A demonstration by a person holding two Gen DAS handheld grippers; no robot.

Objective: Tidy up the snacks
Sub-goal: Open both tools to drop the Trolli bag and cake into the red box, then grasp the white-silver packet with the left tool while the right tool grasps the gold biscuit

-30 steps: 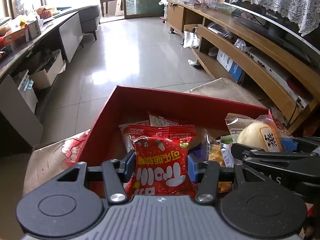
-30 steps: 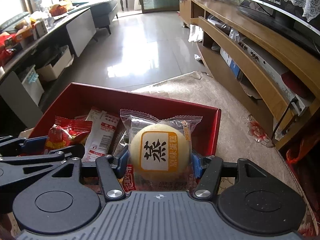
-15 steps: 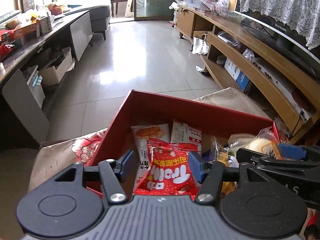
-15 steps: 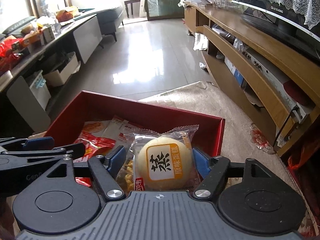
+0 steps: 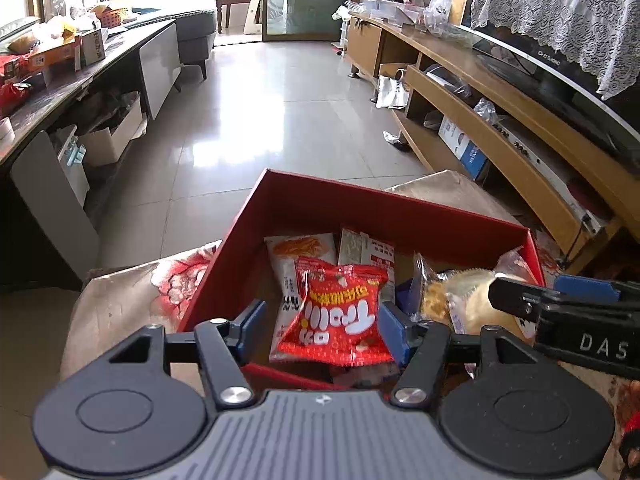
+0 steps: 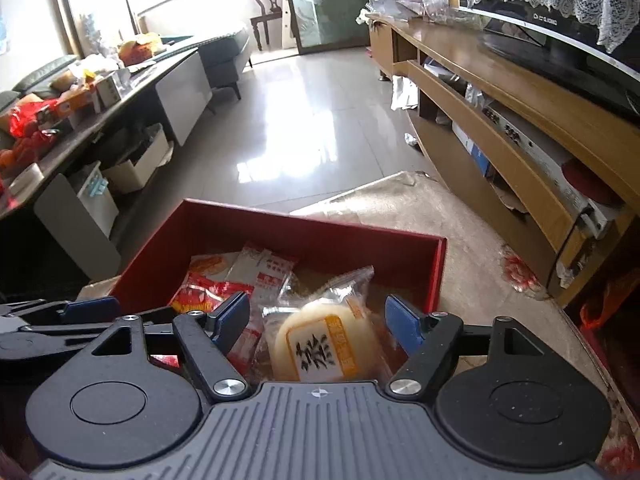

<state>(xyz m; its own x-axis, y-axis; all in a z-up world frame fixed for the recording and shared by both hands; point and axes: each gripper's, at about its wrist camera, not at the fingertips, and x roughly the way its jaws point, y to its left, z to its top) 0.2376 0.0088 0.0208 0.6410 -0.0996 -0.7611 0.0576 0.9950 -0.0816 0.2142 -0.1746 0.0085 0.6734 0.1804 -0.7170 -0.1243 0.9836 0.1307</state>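
Sunlit tiled living room, red box [image 5: 384, 208] low in frame on the floral-clothed table [image 5: 120, 300], left gripper [image 5: 320, 322] and right gripper [image 6: 316, 322] jaws just opened, red snack packet [image 5: 340, 316] and steamed cake [image 6: 324, 344] loose inside, and a passing jaw could snag a wrapper!

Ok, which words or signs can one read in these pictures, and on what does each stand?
"DAS": on the body of the right tongs, left wrist view; the rest is cut off.
"蒸": on the label of the cake packet.
Large white characters on the red snack packet: upside down, unreadable.
Badge on the television: too small.
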